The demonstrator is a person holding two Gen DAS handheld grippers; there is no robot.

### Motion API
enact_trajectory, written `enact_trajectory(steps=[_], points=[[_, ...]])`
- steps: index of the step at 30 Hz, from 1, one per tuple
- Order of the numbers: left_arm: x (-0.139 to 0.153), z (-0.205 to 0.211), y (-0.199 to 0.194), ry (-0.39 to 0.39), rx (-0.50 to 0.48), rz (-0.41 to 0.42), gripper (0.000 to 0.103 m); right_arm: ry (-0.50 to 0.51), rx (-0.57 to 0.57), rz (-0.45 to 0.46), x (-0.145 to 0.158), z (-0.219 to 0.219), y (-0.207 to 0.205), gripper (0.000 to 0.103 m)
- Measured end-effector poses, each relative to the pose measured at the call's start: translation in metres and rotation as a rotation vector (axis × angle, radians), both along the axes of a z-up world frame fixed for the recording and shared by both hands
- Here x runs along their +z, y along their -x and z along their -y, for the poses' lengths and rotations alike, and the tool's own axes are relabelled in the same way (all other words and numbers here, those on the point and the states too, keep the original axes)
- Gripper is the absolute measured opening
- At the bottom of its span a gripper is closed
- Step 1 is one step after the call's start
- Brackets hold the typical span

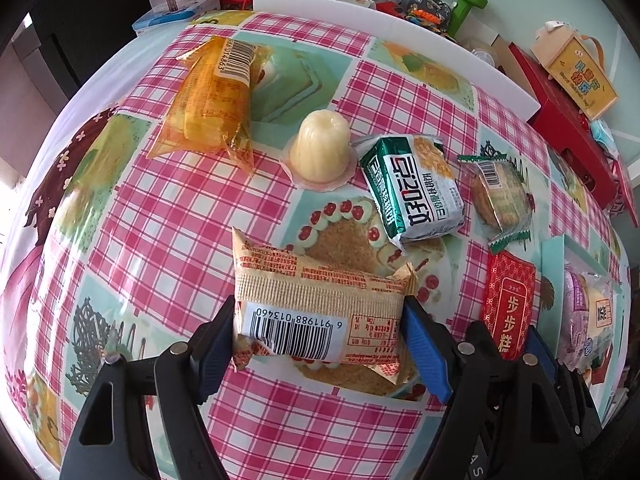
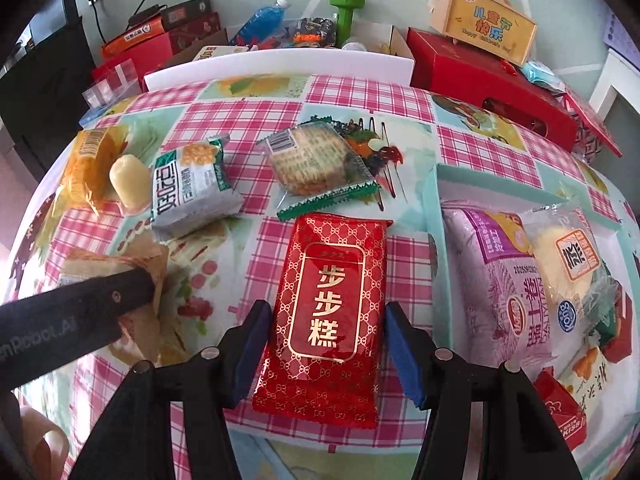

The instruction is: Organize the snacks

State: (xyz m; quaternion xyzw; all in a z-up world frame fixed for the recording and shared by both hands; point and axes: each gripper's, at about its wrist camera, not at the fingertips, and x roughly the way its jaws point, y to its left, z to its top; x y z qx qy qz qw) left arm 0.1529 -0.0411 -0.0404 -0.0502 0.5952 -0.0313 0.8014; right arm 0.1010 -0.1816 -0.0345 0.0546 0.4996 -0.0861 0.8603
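In the left wrist view a tan snack packet point(image 1: 320, 312) with a barcode lies crosswise between my left gripper's point(image 1: 320, 344) blue pads point(image 1: 218, 340). Both pads press on its ends, so the gripper is shut on it. In the right wrist view a red packet with gold characters point(image 2: 328, 320) lies flat on the cloth between my right gripper's point(image 2: 330, 344) pads point(image 2: 402, 352). These stand just off its long edges, so that gripper is open. The left gripper's black finger point(image 2: 80, 308) shows over the tan packet point(image 2: 152, 256) at the left.
On the pink checked tablecloth point(image 1: 160, 220) lie an orange packet point(image 1: 212, 96), a jelly cup point(image 1: 320, 148), a green-and-white packet point(image 1: 412, 188) and a biscuit packet point(image 2: 312, 160). A teal tray point(image 2: 436, 216) at the right holds several snacks. Boxes, a bottle and a green dumbbell point(image 2: 346, 12) crowd the far edge.
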Motion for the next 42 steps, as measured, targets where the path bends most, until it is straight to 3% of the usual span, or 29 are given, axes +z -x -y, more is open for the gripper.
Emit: enact_trajectory(steps=[8, 18, 33, 42], points=[[0.004, 0.011, 0.003, -0.006, -0.009, 0.022, 0.075, -0.029, -0.003, 0.010, 0.004, 0.005, 0.008, 0.051], [0.016, 0.008, 0.004, 0.022, 0.001, 0.039, 0.071, -0.065, 0.003, 0.037, 0.017, 0.007, 0.011, 0.049], [0.090, 0.010, 0.028, 0.053, -0.020, 0.199, 0.071, -0.098, -0.024, 0.148, 0.065, 0.018, 0.033, 0.049], [0.099, 0.043, 0.033, 0.125, -0.078, 0.239, 0.071, -0.128, -0.131, 0.174, 0.081, 0.064, 0.050, 0.049]])
